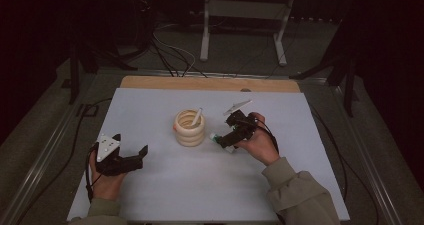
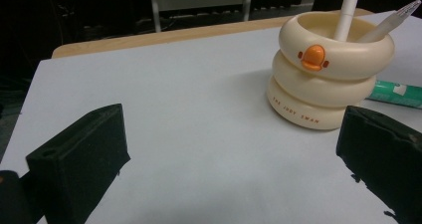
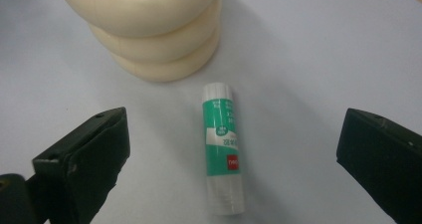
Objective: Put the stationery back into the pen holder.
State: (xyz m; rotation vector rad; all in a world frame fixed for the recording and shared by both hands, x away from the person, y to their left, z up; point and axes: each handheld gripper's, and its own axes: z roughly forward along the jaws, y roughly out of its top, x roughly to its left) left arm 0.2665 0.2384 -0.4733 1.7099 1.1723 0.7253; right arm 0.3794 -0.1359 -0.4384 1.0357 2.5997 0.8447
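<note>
A cream ringed pen holder with an orange duck bill stands mid-table, and two white pens lean inside it. A green and white glue stick lies flat on the table just right of the holder. My right gripper hovers open over the glue stick, a jaw on either side and neither touching it. My left gripper rests open and empty near the table's front left, pointing at the holder. The glue stick peeks out behind the holder there.
A white sheet covers the table, with a wooden strip along its far edge. A white metal stand and cables sit on the floor beyond. Dark rails run along both sides.
</note>
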